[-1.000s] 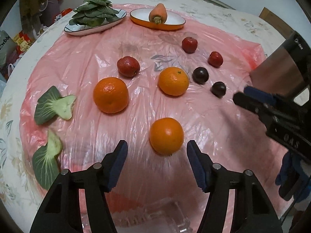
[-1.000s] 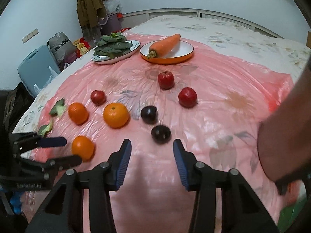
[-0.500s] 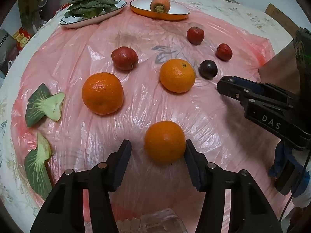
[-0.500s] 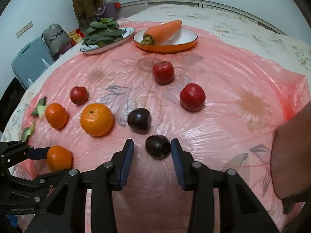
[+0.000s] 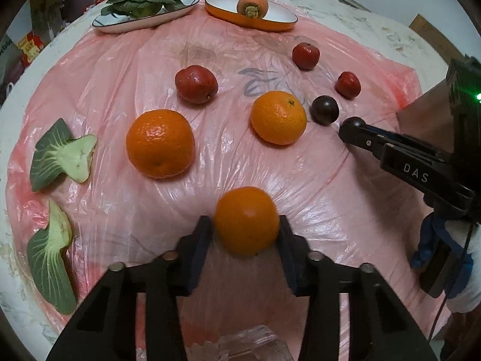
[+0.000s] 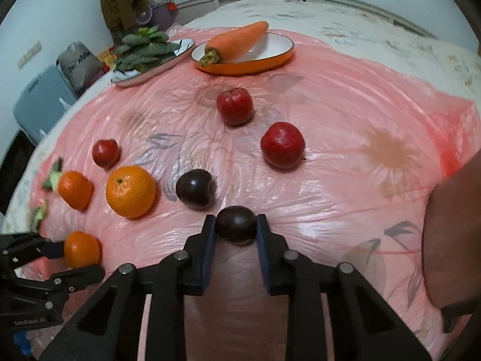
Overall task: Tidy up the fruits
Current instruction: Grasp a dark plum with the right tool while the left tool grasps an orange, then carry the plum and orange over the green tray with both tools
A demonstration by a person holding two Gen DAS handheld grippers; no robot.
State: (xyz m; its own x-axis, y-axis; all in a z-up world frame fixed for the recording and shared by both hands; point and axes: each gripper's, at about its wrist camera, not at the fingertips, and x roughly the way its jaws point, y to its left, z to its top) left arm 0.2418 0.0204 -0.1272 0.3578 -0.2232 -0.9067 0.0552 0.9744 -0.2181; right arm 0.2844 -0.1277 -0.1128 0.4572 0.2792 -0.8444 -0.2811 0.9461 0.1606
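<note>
My left gripper (image 5: 246, 228) is shut on an orange (image 5: 246, 220) that rests on the pink plastic sheet (image 5: 120, 69). My right gripper (image 6: 236, 228) is shut on a dark plum (image 6: 237, 225), also on the sheet. Two more oranges (image 5: 160, 143) (image 5: 278, 117), a second dark plum (image 5: 324, 109) and three red fruits (image 5: 196, 84) (image 5: 305, 55) (image 5: 348, 84) lie spread over the sheet beyond. The right gripper also shows in the left wrist view (image 5: 354, 129), and the left gripper in the right wrist view (image 6: 69, 258).
At the far edge stand a plate of green leaves (image 5: 144, 21) and an orange dish (image 5: 270, 22) holding a carrot (image 5: 252, 1). Two cut bok choy pieces (image 5: 63, 156) (image 5: 51, 255) lie at the left. A brown object (image 6: 454, 240) stands at the right.
Both grippers moved forward and down over their fruits. The left jaws closed on the orange and the right jaws closed on the dark plum.
</note>
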